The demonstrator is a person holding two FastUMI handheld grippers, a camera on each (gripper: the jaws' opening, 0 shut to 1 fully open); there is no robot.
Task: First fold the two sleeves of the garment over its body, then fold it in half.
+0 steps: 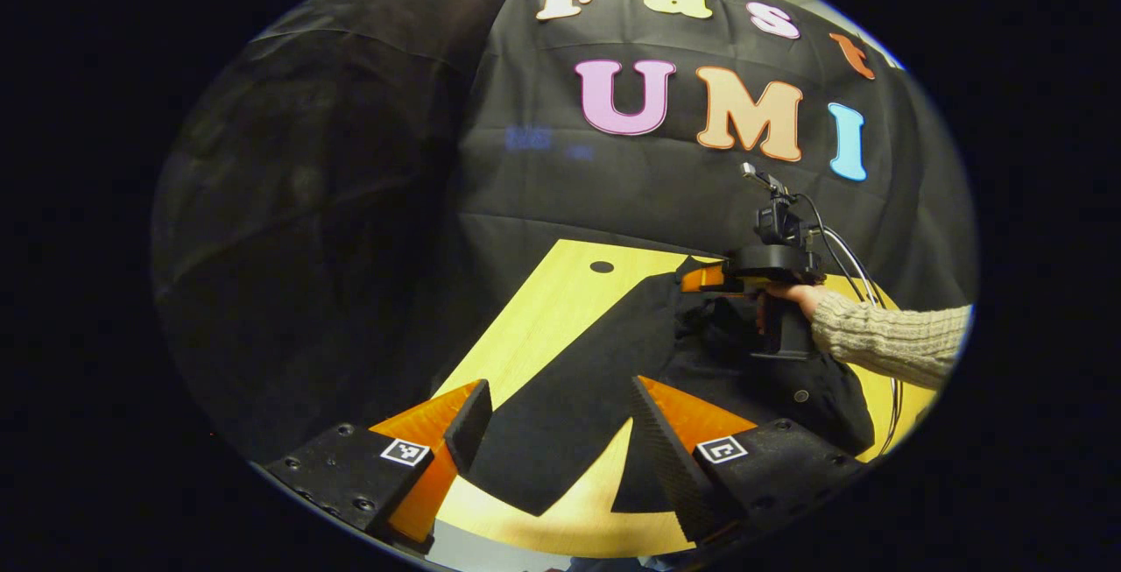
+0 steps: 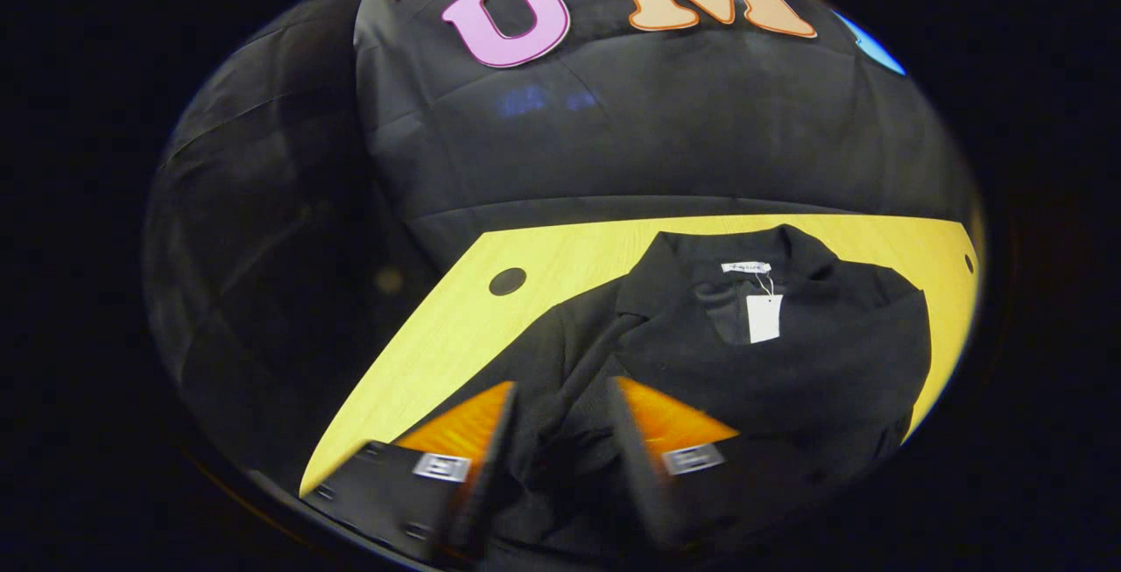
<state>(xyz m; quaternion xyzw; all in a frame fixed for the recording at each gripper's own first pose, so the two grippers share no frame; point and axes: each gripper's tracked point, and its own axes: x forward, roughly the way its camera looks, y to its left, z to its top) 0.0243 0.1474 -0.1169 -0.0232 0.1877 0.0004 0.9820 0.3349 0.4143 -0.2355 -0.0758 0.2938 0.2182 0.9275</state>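
A black garment (image 1: 666, 353) lies on the yellow wooden table (image 1: 543, 309). One of its sleeves (image 1: 560, 441) stretches flat toward me, between the fingers of my left gripper (image 1: 559, 388), which is open just above it. Farther right, a hand in a knit sleeve (image 1: 884, 340) holds my right gripper (image 1: 705, 278) over bunched cloth. In the right gripper view the collar with a white tag (image 2: 763, 316) faces me, and a ridge of the other sleeve (image 2: 569, 379) runs up between the fingers of the right gripper (image 2: 560, 390), which looks shut on it; the fingers are blurred.
A round hole (image 1: 602, 266) sits near the table's far left corner, seen again as the hole (image 2: 507, 281) in the right gripper view. Bare wood (image 2: 455, 327) lies left of the garment. The black cloth wall (image 1: 350, 204) closes the back and left.
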